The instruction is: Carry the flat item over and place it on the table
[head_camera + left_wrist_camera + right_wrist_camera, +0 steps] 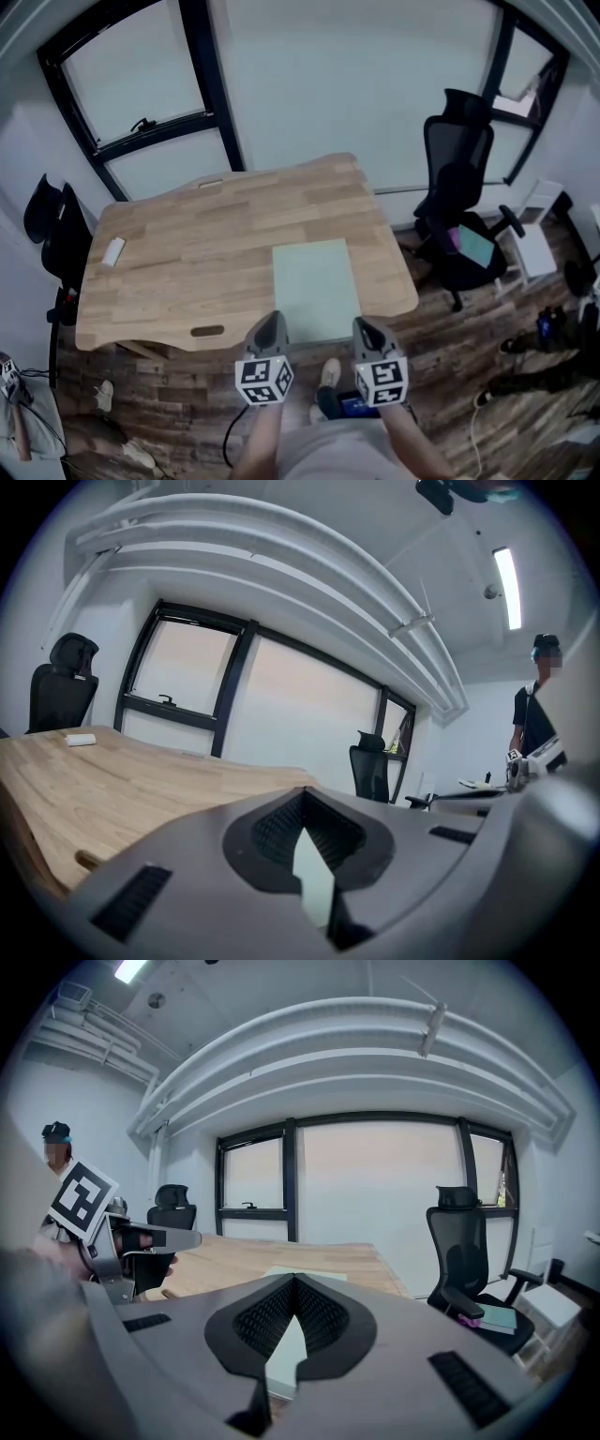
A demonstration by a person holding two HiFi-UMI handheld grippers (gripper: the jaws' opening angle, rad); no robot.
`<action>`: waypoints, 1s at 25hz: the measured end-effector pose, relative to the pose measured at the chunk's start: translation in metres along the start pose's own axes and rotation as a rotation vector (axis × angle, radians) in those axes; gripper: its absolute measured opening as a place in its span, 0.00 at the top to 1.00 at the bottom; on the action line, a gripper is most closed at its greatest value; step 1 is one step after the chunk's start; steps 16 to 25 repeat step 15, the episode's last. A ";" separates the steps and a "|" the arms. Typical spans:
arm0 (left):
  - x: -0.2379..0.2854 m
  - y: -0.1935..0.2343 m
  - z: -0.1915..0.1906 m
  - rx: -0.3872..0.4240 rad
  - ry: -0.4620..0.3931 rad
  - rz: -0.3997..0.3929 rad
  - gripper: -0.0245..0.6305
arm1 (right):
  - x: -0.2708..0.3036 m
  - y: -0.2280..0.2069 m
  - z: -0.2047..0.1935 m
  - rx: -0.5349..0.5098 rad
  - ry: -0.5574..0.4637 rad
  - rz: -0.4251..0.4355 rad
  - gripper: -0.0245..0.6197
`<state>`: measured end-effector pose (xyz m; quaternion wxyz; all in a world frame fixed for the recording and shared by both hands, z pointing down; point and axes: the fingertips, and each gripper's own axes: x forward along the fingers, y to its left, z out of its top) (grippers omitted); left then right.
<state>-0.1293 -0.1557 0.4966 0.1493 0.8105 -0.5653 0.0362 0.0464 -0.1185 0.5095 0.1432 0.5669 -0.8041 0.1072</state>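
Bare tabletop (187, 253) left of pale sheet (314, 286), small white object (113, 251) far left, chair (459, 216) right.

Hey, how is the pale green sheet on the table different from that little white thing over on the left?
The pale green sheet is large and rectangular; the white thing is small and oblong. The sheet reaches the table's near edge, while the white thing sits by the left edge. Both lie flat on the wooden table.

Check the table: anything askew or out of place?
Nothing stands out. The green sheet lies flat and square on the table, its near edge at the front lip, where the left gripper and right gripper grip it.
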 end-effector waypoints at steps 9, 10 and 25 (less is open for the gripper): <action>0.001 -0.001 0.000 0.003 0.001 -0.001 0.96 | -0.001 -0.002 -0.002 0.000 -0.006 -0.002 0.97; 0.001 -0.002 0.000 0.004 0.002 -0.002 0.96 | 0.000 -0.003 -0.002 -0.003 -0.010 -0.001 0.97; 0.002 -0.005 -0.002 0.009 0.006 -0.009 0.96 | -0.001 -0.006 -0.007 -0.012 -0.009 -0.004 0.97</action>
